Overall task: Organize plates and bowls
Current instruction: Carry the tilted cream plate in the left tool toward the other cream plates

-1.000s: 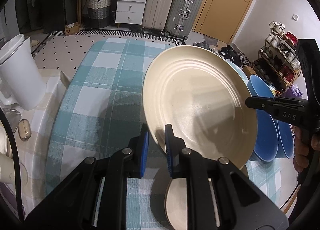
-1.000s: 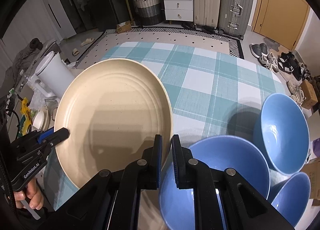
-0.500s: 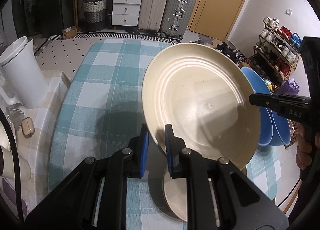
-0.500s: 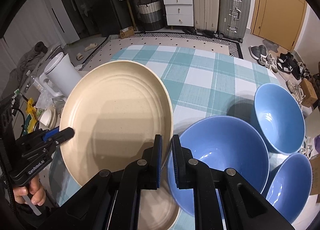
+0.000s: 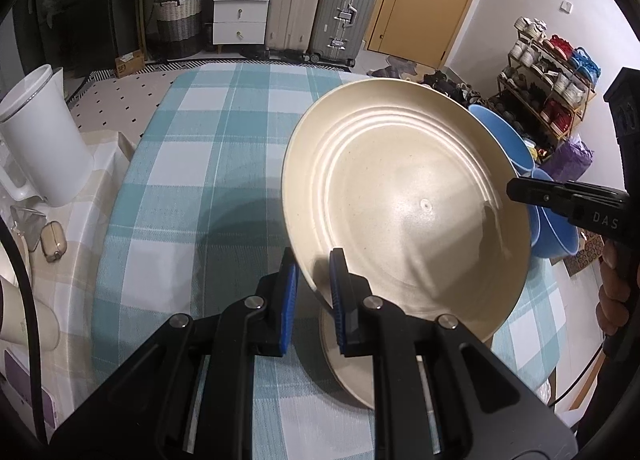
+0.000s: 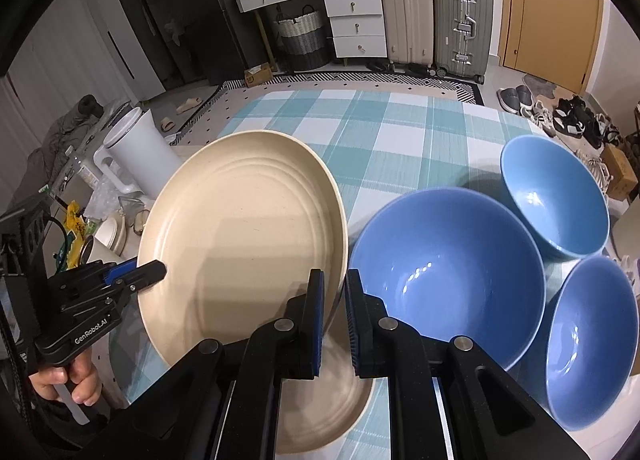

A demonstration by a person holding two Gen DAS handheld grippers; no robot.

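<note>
Both claws clenched on cream plate [image 5: 404, 200] rim, opposite edges | checked cloth [image 5: 192, 164] beyond bare

Home living room, suitcases [image 5: 320, 4], drawer unit [image 5: 240, 6], shoe rack [image 5: 552, 72], checked tablecloth [image 5: 224, 148]

You have cream plates: 2, upper plate [image 6: 244, 244] held up, lower plate [image 6: 320, 412] flat on the table | blue bowls: 3, large bowl [image 6: 448, 272], far bowl [image 6: 556, 196], near bowl [image 6: 592, 336] | suitcases: 2, beige suitcase [image 6: 406, 16], silver suitcase [image 6: 462, 24] | white pitcher [image 6: 136, 152]: 1 | woven basket [image 6: 302, 36]: 1
</note>
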